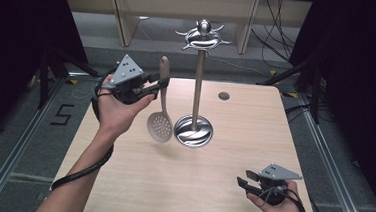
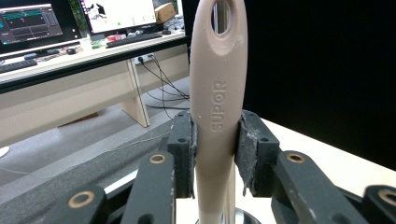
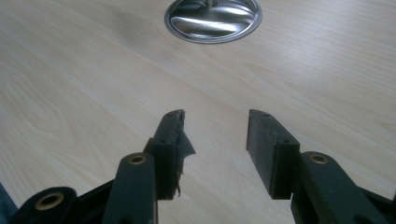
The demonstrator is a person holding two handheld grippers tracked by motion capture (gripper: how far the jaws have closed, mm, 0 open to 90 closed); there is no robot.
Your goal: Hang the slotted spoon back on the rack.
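While left gripper [image 1: 160, 84] fingers clamp the skimmer [image 1: 161, 115] handle, bowl hanging above bench [image 1: 135, 182] beside the rack [image 1: 197, 86], it could swing and miss a hook; right gripper [image 1: 243, 182] open, empty.

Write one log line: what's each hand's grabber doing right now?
left gripper: jaws shut on slotted spoon handle, spoon held upright beside metal stand | right gripper: jaws open, nothing between them, low over table
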